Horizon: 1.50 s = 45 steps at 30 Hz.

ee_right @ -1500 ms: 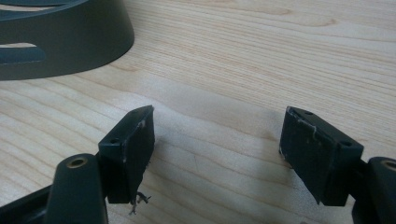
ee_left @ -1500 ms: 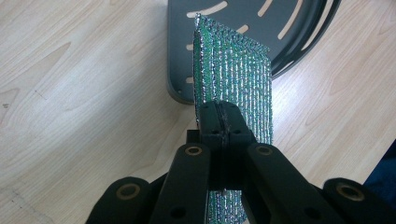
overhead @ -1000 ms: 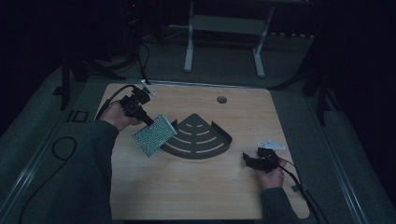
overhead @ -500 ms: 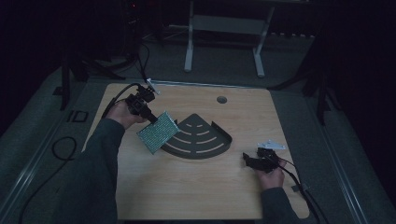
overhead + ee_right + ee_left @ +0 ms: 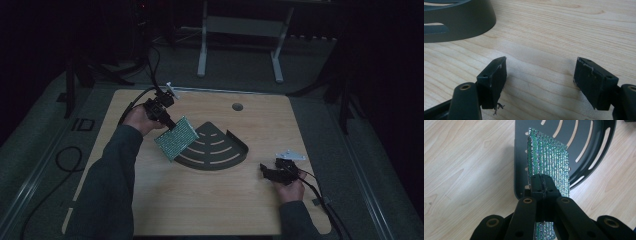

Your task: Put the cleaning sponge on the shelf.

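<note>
— What do we see around us?
— A dim room and a pale wooden counter (image 5: 210, 200). At left, our left tongs (image 5: 169, 123) are clamped on a glittery green sheet (image 5: 176, 138), tilted over the edge of a dark fan-shaped tray (image 5: 220, 150).
— And at right?
— Our right tongs (image 5: 265, 172) rest low, jaws spread wide, holding nothing.
</note>
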Motion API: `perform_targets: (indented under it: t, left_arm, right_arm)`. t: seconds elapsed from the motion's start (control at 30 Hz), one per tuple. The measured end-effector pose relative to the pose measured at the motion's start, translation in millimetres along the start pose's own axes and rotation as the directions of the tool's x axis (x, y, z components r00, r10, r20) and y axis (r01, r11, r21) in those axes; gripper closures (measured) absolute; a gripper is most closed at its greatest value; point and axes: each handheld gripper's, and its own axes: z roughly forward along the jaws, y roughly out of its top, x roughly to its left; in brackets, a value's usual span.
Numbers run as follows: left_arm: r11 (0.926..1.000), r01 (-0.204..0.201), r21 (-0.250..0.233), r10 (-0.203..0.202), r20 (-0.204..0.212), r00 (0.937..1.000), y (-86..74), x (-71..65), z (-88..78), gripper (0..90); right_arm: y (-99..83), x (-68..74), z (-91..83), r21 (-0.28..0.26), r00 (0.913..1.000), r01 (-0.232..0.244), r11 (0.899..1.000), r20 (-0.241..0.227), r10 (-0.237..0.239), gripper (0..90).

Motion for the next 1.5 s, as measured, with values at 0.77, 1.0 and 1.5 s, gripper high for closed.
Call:
perform_targets:
  t: [0.77, 1.0, 1.5]
  left_arm:
    - [0.9999, -0.002, 0.013, 0.002, -0.006, 1.0000, 21.1, -0.3, 18.7, 90.0]
    - [0.9998, -0.011, 0.017, 0.012, -0.024, 0.9996, 31.3, -2.3, 20.0, 90.0]
    - [0.9990, -0.033, 0.031, 0.034, -0.049, 0.9982, 40.9, -4.3, 40.1, 90.0]
  right_arm:
    - [0.0, -0.3, 0.0, 0.000, 1.0000, 0.002, 1.000, -0.002, -0.002, 25.8]
    - [0.0, -0.5, -0.1, 0.000, 1.0000, 0.003, 1.000, -0.004, -0.003, 25.7]
    - [-0.1, -0.8, -0.1, 0.000, 1.0000, 0.006, 1.000, -0.006, -0.006, 25.7]
